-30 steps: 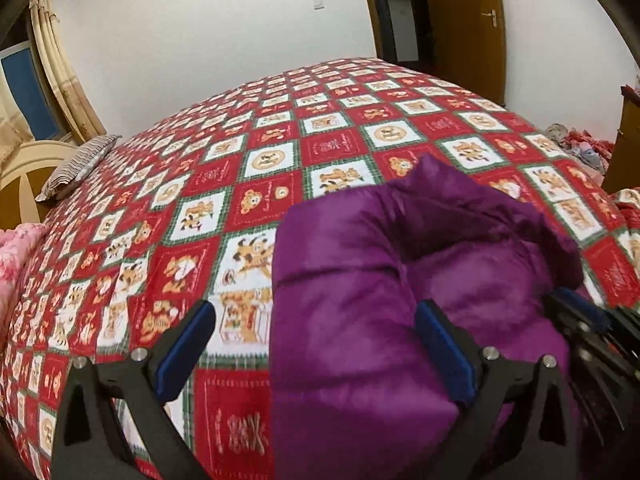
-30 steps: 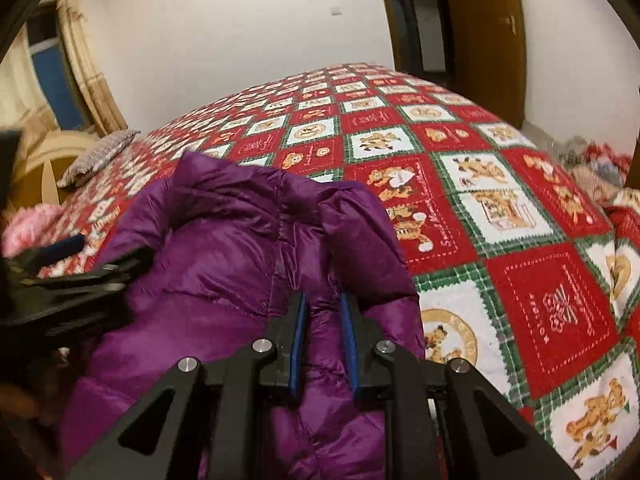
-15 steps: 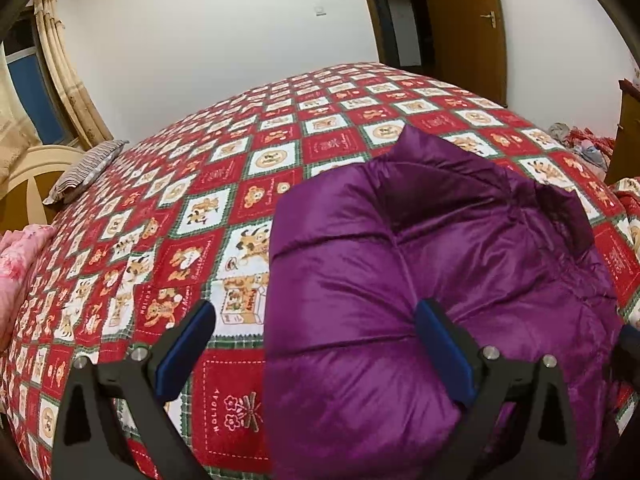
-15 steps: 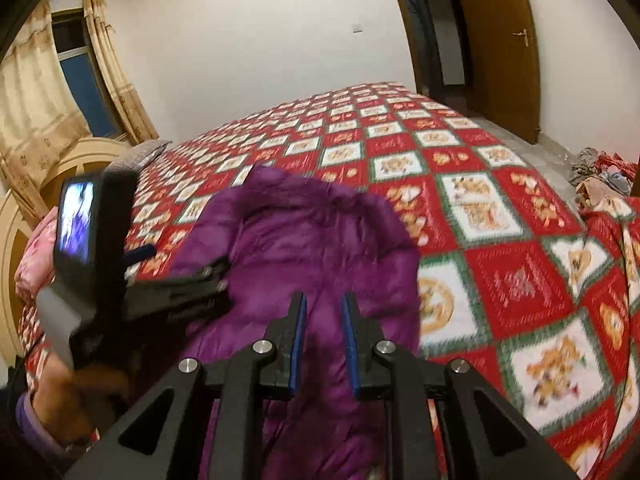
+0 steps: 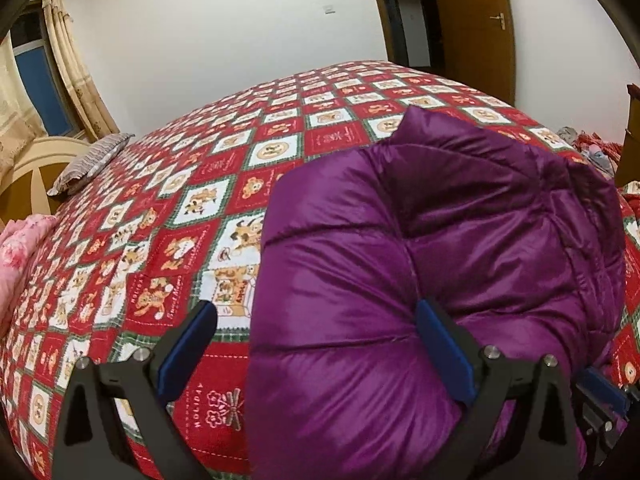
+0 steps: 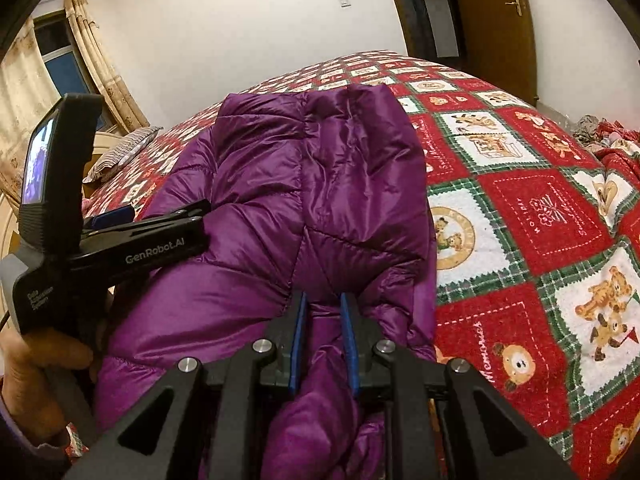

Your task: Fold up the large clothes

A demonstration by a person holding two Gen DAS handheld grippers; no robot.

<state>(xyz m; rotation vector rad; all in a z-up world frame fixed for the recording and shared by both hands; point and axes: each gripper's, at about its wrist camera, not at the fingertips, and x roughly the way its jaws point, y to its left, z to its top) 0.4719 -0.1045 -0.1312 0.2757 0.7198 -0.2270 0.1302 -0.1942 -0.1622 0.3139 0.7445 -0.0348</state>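
Note:
A puffy purple down jacket (image 5: 420,264) lies bunched on the bed's red patchwork quilt (image 5: 192,208). In the left wrist view my left gripper (image 5: 316,344) is open wide; its right finger (image 5: 440,348) rests over the jacket's near part and its left finger (image 5: 188,340) hangs over the quilt. In the right wrist view my right gripper (image 6: 323,320) is shut on a fold of the jacket (image 6: 304,184) at its near edge. The left gripper (image 6: 152,228) shows there at the jacket's left side.
The quilt (image 6: 540,240) covers the whole bed. A striped pillow (image 5: 90,164) and a curved headboard (image 5: 36,168) are at the far left, with pink bedding (image 5: 20,240) nearer. A brown door (image 5: 472,24) and a clothes pile (image 5: 588,148) are at the right.
The jacket has been drawn closer to me and looms larger in both views. My right gripper stays shut on its fold. My left gripper stays open over it.

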